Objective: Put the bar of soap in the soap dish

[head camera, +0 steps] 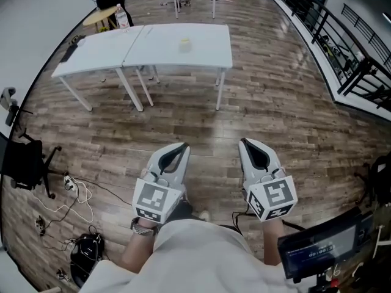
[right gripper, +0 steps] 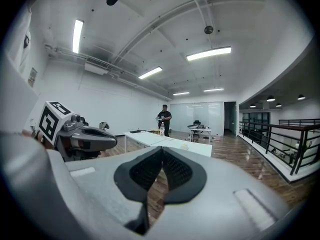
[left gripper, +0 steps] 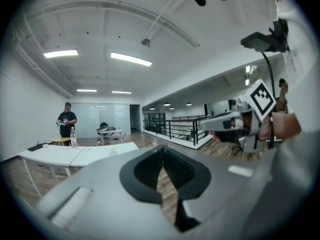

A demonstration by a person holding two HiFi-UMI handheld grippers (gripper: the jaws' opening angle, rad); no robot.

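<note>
Pressed together, empty: left hand-held gripper (head camera: 181, 146), right hand-held gripper (head camera: 244, 142), side by side, well short of white surface (head camera: 159, 57), probably because nothing is within reach. Small pale item (head camera: 185, 43) on surface, too small to identify.

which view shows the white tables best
The head view: it looks down on both white tables, showing their whole tops and legs. The left gripper view shows them low and edge-on at the left; the right gripper view shows them small and distant beyond the jaws.
</note>
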